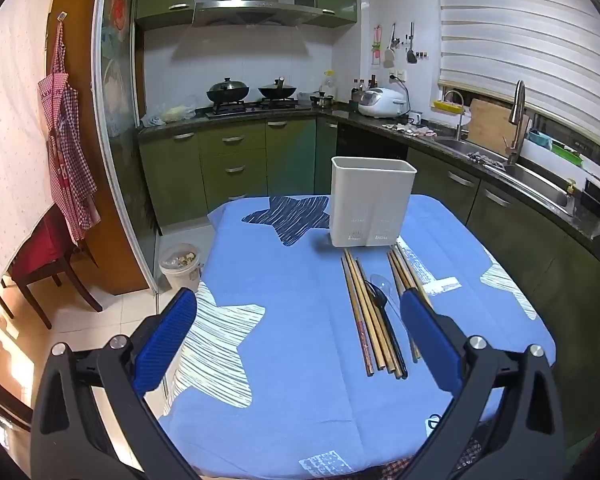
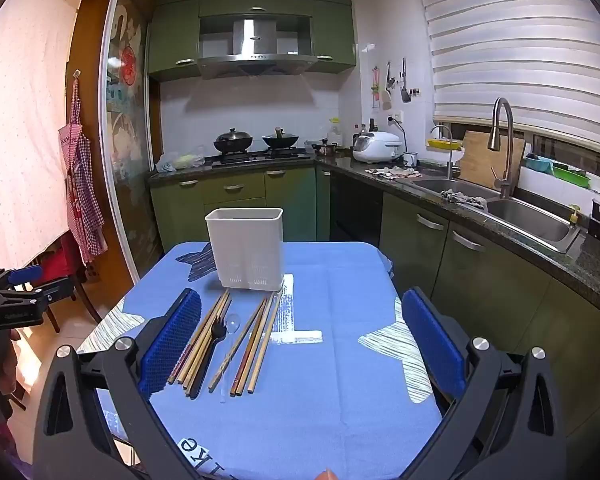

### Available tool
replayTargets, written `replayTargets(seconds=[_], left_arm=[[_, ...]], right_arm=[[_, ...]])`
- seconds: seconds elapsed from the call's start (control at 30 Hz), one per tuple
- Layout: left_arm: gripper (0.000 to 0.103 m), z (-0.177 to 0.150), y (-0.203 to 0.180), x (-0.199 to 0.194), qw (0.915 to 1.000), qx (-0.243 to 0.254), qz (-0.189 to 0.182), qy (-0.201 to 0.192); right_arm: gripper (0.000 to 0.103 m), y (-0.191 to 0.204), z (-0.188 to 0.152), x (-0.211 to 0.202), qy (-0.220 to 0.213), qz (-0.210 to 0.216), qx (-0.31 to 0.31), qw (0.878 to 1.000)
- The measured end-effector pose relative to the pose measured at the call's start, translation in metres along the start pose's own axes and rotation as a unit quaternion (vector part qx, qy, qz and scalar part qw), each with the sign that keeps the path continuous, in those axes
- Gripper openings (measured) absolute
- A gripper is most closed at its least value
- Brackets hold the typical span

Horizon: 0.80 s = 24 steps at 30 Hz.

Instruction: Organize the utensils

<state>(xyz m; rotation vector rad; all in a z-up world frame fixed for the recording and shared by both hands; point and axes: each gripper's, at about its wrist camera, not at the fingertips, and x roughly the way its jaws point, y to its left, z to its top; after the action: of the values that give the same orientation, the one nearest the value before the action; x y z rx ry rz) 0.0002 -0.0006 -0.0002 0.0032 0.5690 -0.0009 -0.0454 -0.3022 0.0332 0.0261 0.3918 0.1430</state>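
A white utensil holder (image 1: 372,202) (image 2: 246,250) stands upright at the far side of the blue-clothed table (image 1: 300,360) (image 2: 332,380). In front of it lie several wooden chopsticks (image 1: 366,316) (image 2: 204,344), a black spoon (image 1: 384,312) (image 2: 212,350) and a clear plastic spoon (image 1: 380,282) (image 2: 231,334). My left gripper (image 1: 298,328) is open and empty above the near table, left of the utensils. My right gripper (image 2: 300,336) is open and empty, hovering over the table with the utensils by its left finger. The left gripper also shows at the left edge of the right wrist view (image 2: 24,280).
A kitchen counter with a sink (image 2: 532,224) and faucet (image 2: 504,148) runs along the right. A stove with woks (image 1: 252,98) is at the back. A white bin (image 1: 180,266) and a red chair (image 1: 48,256) stand on the floor left of the table.
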Motion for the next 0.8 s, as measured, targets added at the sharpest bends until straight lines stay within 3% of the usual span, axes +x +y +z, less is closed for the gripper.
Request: replayTargets(seconds=[0.8], left_arm=[[0.097, -0.0019, -0.0030, 0.0001, 1.0000, 0.001, -0.007, 0.003]], right_arm=[[0.099, -0.0046, -0.0017, 0.0021, 0.003, 0.000, -0.002, 1.000]])
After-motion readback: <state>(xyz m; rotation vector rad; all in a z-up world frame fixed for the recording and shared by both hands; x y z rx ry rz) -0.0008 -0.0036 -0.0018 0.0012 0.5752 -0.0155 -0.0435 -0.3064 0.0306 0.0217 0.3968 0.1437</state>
